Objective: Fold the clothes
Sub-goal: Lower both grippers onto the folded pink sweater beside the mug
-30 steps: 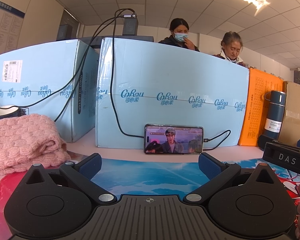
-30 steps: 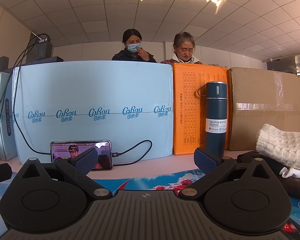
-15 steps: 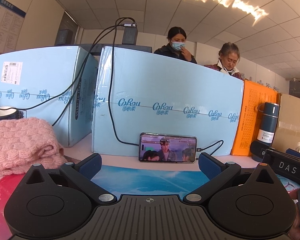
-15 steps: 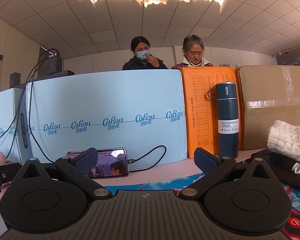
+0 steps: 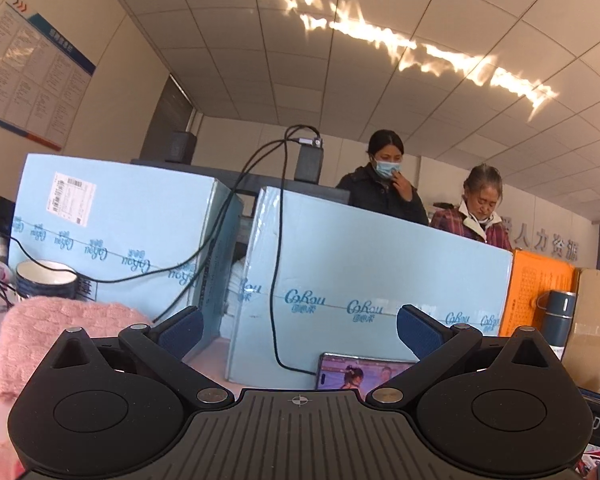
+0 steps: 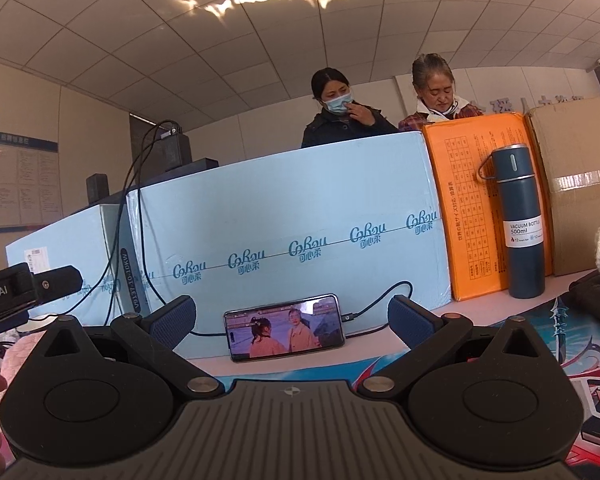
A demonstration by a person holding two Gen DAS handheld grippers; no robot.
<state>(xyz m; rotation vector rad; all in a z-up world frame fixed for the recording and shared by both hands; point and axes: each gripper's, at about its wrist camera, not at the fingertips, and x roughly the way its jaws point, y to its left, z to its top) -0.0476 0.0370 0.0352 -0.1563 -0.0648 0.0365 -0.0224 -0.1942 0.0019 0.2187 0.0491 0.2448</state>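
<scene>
Behind our table stand pale blue cartons, an orange box and a brown carton. We see the pink knitted garment folded at the left, just beyond our left gripper. A blue flask stands upright by the orange box, a phone leans against a carton. Our left gripper and right gripper both gape wide, holding nothing.

The right gripper hung with its jaws wide apart and nothing between them, aimed at a phone leaning on the blue box; a flask stood right of that box.
</scene>
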